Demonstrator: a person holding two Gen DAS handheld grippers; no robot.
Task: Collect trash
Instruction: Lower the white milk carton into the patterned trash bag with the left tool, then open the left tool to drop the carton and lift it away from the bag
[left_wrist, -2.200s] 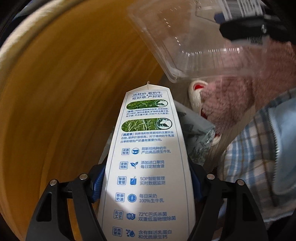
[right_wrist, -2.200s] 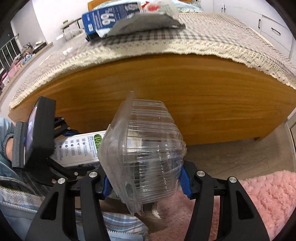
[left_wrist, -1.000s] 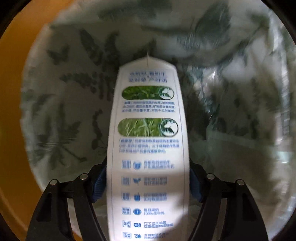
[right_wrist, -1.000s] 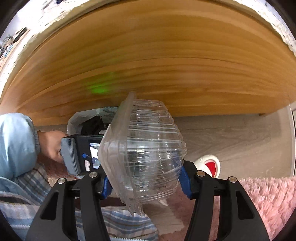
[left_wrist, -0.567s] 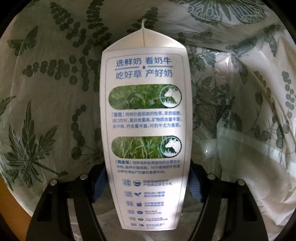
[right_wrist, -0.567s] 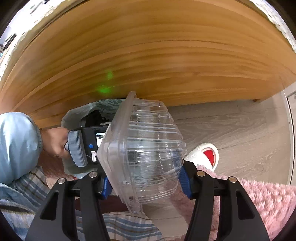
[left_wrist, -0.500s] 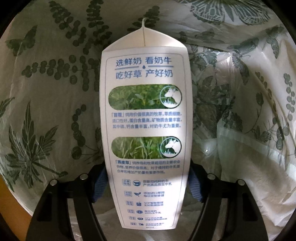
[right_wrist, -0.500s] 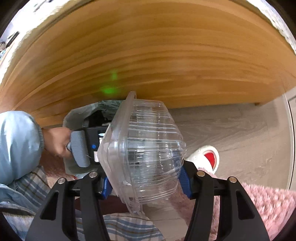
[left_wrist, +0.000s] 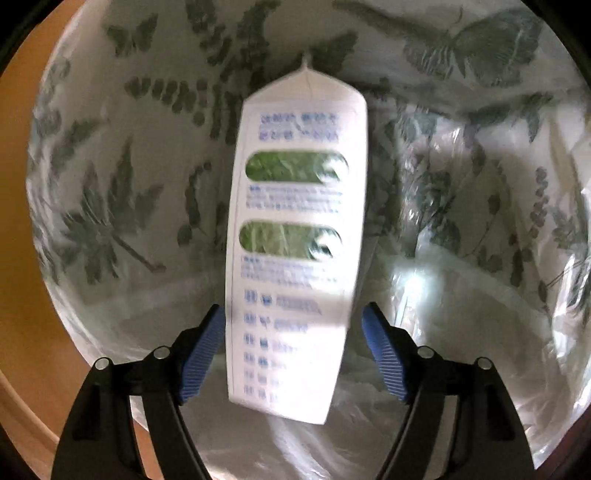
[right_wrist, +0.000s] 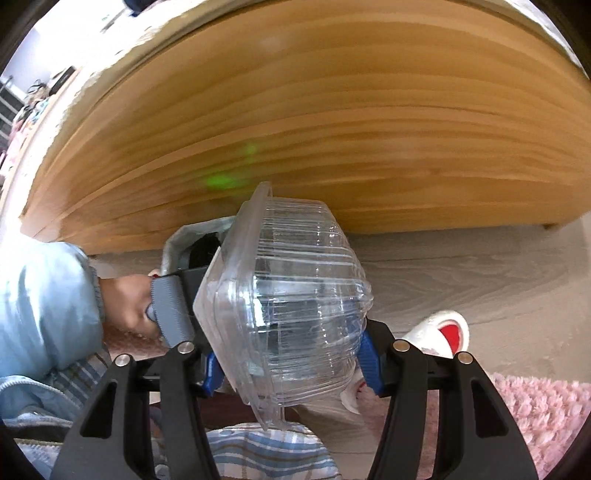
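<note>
A: What does the left wrist view show?
B: The left gripper (left_wrist: 293, 343) points down into a trash bag (left_wrist: 122, 206) printed with ferns and butterflies. Its blue pads (left_wrist: 382, 354) are spread, with a gap on the right side of the milk carton (left_wrist: 295, 240). The carton is blurred, so I cannot tell if the left pad touches it. It sits inside the bag's mouth.

A: And the right wrist view?
B: The right gripper (right_wrist: 288, 365) is level, its jaws closed on a clear plastic clamshell container (right_wrist: 291, 306), beside the wooden bed frame (right_wrist: 332, 129). Beyond the container, a hand (right_wrist: 129, 306) in a light blue sleeve (right_wrist: 44, 306) grips the other tool's handle over the bag's rim (right_wrist: 192, 236). A white slipper (right_wrist: 439, 332) lies on the floor.
</note>
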